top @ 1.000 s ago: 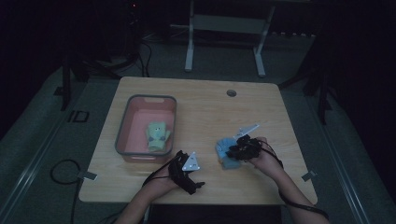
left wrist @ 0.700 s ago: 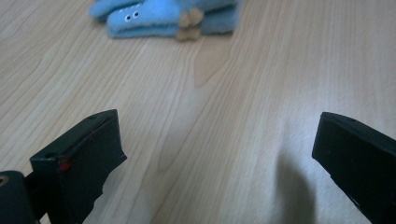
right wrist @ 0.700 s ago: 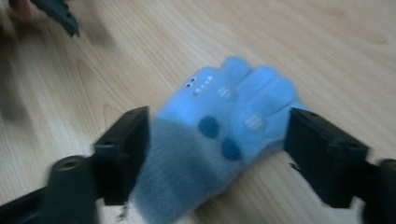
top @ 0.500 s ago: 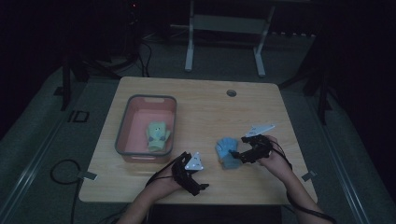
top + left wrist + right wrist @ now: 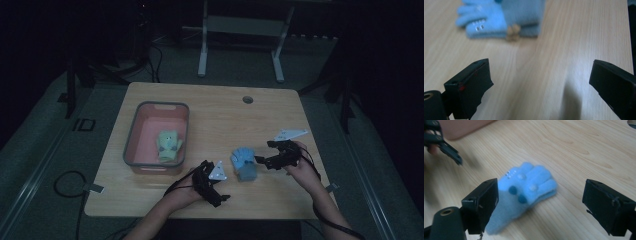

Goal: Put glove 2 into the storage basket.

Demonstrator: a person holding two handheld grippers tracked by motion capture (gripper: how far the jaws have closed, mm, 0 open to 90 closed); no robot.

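Note:
A light blue glove (image 5: 243, 162) with darker dots lies flat on the wooden table (image 5: 220, 115), in front of the middle. It appears as the blue glove (image 5: 526, 192) in the right gripper view and as the blue glove (image 5: 484, 20) at the top of the left gripper view. My right gripper (image 5: 262, 161) (image 5: 541, 186) stands open just right of it, its jaws either side of the glove and a little short of it. Open and holding nothing, my left gripper (image 5: 220, 187) (image 5: 540, 70) rests over bare wood just to the glove's front left.
A pink bin with a grey rim (image 5: 131, 150) stands on the left of the table with a green glove (image 5: 169, 145) in it. A round cable hole (image 5: 247, 99) sits near the far edge. The left gripper (image 5: 446, 147) also shows, blurred, in the right gripper view.
My right gripper has drawn back to the right, away from the blue glove. The glove and my left gripper have stayed about where they were.

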